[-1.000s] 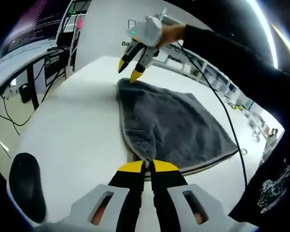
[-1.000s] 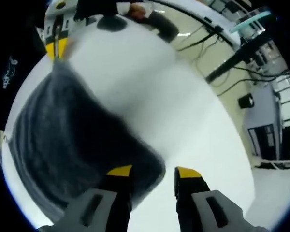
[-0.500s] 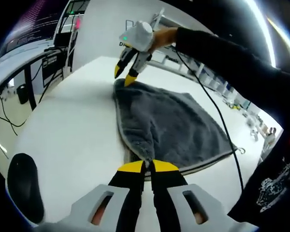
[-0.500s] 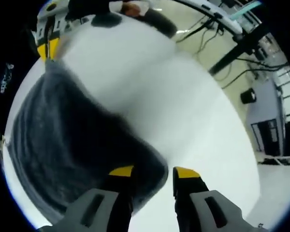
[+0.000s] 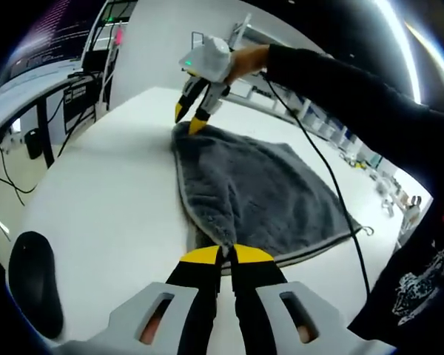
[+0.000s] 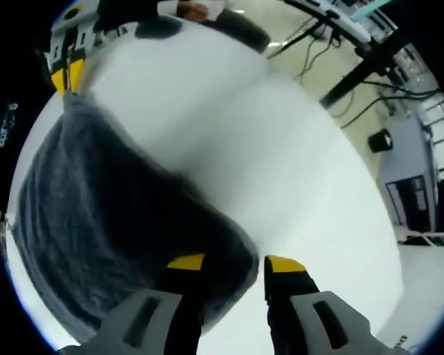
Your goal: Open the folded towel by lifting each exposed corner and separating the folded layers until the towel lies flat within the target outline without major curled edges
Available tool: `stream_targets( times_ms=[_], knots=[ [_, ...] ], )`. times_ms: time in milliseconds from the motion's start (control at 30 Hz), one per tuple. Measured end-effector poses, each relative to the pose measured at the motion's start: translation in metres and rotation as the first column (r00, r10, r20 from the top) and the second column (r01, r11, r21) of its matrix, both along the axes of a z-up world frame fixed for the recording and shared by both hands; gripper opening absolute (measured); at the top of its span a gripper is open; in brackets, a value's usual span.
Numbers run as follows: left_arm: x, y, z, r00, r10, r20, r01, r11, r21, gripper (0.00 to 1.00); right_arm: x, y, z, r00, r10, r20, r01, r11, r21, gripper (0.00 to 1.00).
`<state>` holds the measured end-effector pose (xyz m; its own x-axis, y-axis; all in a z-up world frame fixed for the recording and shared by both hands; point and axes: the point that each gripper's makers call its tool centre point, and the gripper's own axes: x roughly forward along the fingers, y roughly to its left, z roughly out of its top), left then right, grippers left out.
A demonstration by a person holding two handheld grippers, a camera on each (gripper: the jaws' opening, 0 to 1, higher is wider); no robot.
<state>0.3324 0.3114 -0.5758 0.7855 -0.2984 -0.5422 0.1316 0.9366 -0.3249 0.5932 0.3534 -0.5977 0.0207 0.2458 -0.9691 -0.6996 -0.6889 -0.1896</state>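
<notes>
A dark grey towel point(image 5: 259, 194) lies folded on the white table point(image 5: 111, 192). My left gripper point(image 5: 227, 255) is shut on the towel's near corner at the bottom of the left gripper view. My right gripper point(image 5: 190, 118), held by a sleeved arm, hovers open over the towel's far corner. In the right gripper view the towel point(image 6: 111, 222) spreads to the left, and my right gripper point(image 6: 233, 262) stands open with the towel's corner between and under its jaws. The left gripper point(image 6: 65, 75) pinches the towel's far corner at the top left.
A black oval object point(image 5: 33, 285) lies on the table near the left edge. A cable point(image 5: 333, 185) runs from the right gripper across the towel. Desks, monitors and cables stand beyond the table's edge point(image 6: 385, 140).
The right gripper has shifted slightly left and lower toward the towel's far corner. The left gripper keeps its hold on the near corner.
</notes>
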Motion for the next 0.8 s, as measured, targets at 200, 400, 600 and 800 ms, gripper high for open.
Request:
stream_targets(
  times_ms=[200,400,600,800],
  knots=[
    [-0.0005,0.0022,-0.0001,1.000,0.002,0.002,-0.002,1.000,-0.003,0.04,-0.0018,-0.0010,0.0004,1.000,0.019,0.011,-0.019,1.000,0.000,0.17],
    [-0.0005,0.0025,-0.0005,1.000,0.002,0.003,-0.002,1.000,-0.003,0.04,-0.0038,-0.0020,0.0057,1.000,0.020,0.016,-0.020,1.000,0.023,0.09],
    [0.0000,0.0005,0.0002,1.000,0.001,0.005,-0.001,1.000,-0.001,0.04,-0.0044,-0.0041,0.0060,1.000,0.011,0.004,-0.011,1.000,0.028,0.02],
    [-0.0009,0.0012,-0.0001,1.000,0.005,0.006,-0.005,1.000,0.001,0.04,-0.0058,-0.0041,0.0047,1.000,0.010,0.006,-0.010,1.000,0.028,0.00]
  ],
)
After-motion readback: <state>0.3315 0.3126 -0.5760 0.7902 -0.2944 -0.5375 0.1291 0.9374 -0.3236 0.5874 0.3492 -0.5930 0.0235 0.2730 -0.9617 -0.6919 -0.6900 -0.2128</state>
